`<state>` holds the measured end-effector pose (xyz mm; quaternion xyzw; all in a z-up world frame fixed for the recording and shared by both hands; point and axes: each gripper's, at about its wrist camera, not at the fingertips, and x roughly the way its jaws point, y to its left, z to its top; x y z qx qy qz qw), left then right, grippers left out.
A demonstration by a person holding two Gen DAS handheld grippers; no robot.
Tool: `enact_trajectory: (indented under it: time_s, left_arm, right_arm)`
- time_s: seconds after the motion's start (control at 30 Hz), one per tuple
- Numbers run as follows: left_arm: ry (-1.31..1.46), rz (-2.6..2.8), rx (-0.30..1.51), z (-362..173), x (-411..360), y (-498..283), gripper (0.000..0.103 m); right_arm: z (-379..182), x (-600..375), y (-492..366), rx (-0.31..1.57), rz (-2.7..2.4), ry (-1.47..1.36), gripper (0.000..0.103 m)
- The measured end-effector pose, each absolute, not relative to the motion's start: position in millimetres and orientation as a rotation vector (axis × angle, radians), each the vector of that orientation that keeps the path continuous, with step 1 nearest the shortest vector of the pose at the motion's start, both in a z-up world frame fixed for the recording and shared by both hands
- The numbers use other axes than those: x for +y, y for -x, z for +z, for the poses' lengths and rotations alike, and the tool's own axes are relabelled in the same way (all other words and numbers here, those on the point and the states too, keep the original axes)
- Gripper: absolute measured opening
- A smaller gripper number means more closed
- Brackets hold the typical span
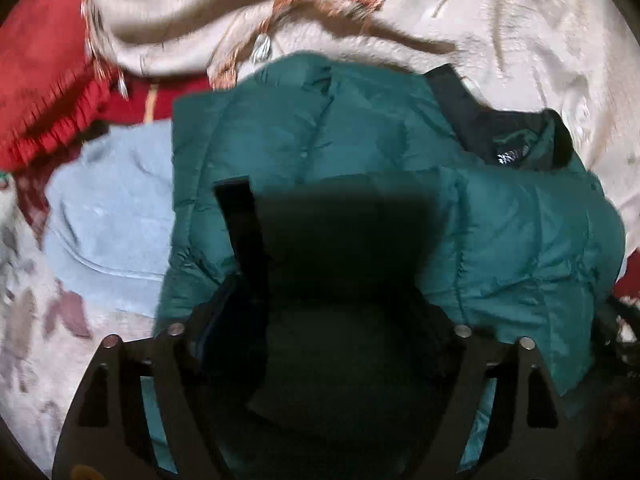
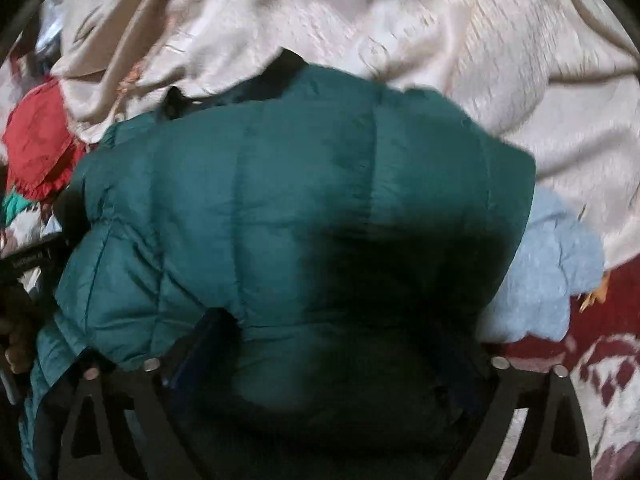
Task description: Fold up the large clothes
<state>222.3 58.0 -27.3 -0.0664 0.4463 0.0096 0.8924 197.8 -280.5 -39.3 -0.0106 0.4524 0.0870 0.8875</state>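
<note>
Teal puffer jacket (image 1: pixel 360 152) lies bunched on the cream bedspread (image 1: pixel 500 40), half over a pale blue garment (image 1: pixel 108 208). Your left tongs (image 1: pixel 320 248) stand spread above it, gripping nothing; your right tongs' (image 2: pixel 332 340) state I cannot tell. Flatten the padding before creasing.

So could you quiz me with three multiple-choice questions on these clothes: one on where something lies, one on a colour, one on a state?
1. The light blue garment lies:
A. on top of the puffer jacket
B. partly under it
C. far from it

2. The puffer jacket is:
A. teal green
B. yellow
C. white

3. The jacket is:
A. hanging up
B. spread flat, sleeves out
C. bundled into a compact heap

Answers: 1 B, the jacket's edge overlaps it in both views. 2 A, its quilted shell is teal. 3 C, its panels are doubled over each other.
</note>
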Motion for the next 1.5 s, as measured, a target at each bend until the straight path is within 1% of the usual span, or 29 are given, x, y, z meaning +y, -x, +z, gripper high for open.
enact_trajectory:
  time_s: [0.07, 0.1, 0.17, 0.23, 0.3, 0.33, 0.37, 0.4, 0.57, 0.63, 0.73, 0.8, 0.87, 0.9, 0.97, 1.03, 1.1, 1.17, 1.5]
  left_arm:
    - [0.141, 0.029, 0.92, -19, 60, -224, 0.08]
    - [0.148, 0.04, 0.901, -12, 62, -224, 0.08]
    - [0.172, 0.043, 0.81, 6, 67, -223, 0.08]
    - [0.174, 0.049, 0.774, 10, 68, -226, 0.08]
    - [0.17, 0.048, 0.83, -5, 69, -239, 0.08]
    - [0.166, 0.044, 0.854, -12, 69, -245, 0.08]
    - [0.157, 0.04, 0.863, -18, 69, -248, 0.083]
    - [0.153, 0.034, 0.861, -21, 68, -250, 0.087]
    - [0.102, 0.043, 0.882, -28, 61, -257, 0.097]
    - [0.116, 0.043, 0.889, -30, 64, -257, 0.097]
    - [0.165, 0.077, 0.869, -17, 72, -248, 0.096]
    - [0.147, 0.115, 0.796, 4, 70, -234, 0.096]
    - [0.114, 0.091, 0.721, 23, 63, -219, 0.096]
    - [0.113, 0.067, 0.712, 26, 58, -213, 0.096]
    - [0.128, 0.013, 0.755, 20, 50, -205, 0.096]
    - [0.148, -0.013, 0.854, 0, 46, -207, 0.096]
    - [0.145, -0.002, 0.954, -25, 40, -212, 0.098]
    - [0.103, 0.021, 0.954, -34, 38, -217, 0.103]
    - [0.084, 0.029, 0.949, -42, 36, -225, 0.103]
  right_arm:
    - [-26, -276, -201, 0.931, 0.145, 0.044, 0.097]
    - [-12, -275, -202, 0.878, 0.127, 0.045, 0.095]
    - [14, -276, -207, 0.751, 0.107, -0.002, 0.095]
    - [21, -276, -222, 0.712, 0.119, -0.039, 0.096]
    - [5, -273, -248, 0.773, 0.108, -0.016, 0.096]
    - [-6, -273, -259, 0.812, 0.104, -0.011, 0.099]
    - [-19, -273, -267, 0.839, 0.099, -0.009, 0.102]
    - [-25, -275, -270, 0.826, 0.093, -0.009, 0.103]
    - [-29, -276, -271, 0.824, 0.079, -0.005, 0.103]
    - [-28, -274, -270, 0.83, 0.092, -0.004, 0.103]
    - [-13, -279, -261, 0.832, 0.074, -0.046, 0.103]
    - [4, -282, -243, 0.814, 0.064, -0.122, 0.103]
    - [15, -278, -225, 0.799, 0.081, -0.137, 0.103]
    - [18, -274, -217, 0.794, 0.074, -0.117, 0.103]
    - [19, -264, -205, 0.787, 0.066, -0.068, 0.103]
    - [9, -253, -200, 0.807, 0.075, -0.03, 0.103]
    - [-18, -245, -208, 0.882, 0.089, 0.002, 0.103]
    - [-32, -247, -214, 0.915, 0.094, 0.02, 0.103]
    - [-31, -252, -215, 0.921, 0.09, 0.021, 0.103]
